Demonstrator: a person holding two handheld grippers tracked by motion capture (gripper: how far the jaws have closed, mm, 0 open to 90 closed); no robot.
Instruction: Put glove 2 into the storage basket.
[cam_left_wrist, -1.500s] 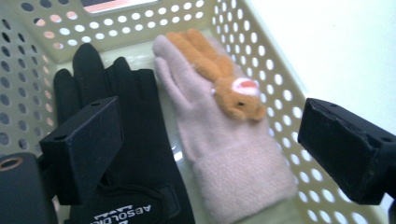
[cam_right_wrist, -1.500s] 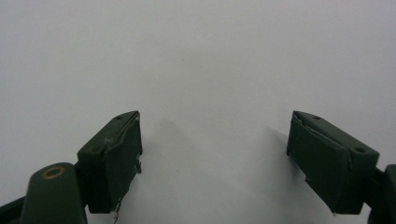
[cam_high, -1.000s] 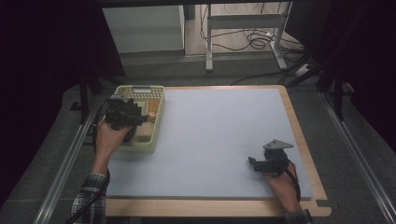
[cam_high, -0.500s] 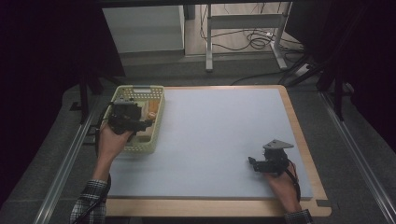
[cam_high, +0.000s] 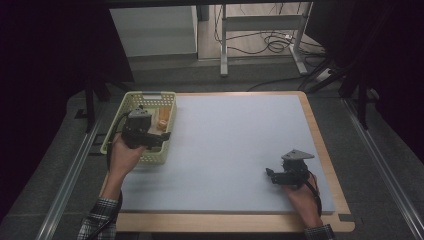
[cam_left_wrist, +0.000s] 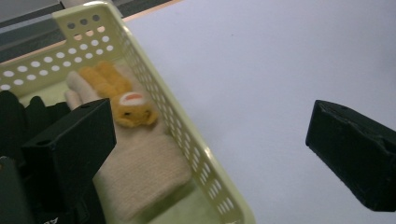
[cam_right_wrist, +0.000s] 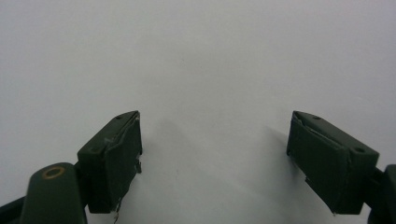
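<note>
Sock (cam_left_wrist: 140, 172) inside basket (cam_left_wrist: 154, 88), toy-topped

Your count: 1 yellow perforated basket (cam_high: 112, 145), upper left of the table in the high view. Inside it, 1 cream knitted glove (cam_left_wrist: 140, 175) and 1 small orange plush toy (cam_left_wrist: 119, 95) lying on the glove. 2 grippers: left gripper (cam_high: 161, 138), right gripper (cam_high: 270, 175).

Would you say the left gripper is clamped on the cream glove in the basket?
No, the left gripper is open, its jaws straddling the basket wall beside the cream glove.
</note>
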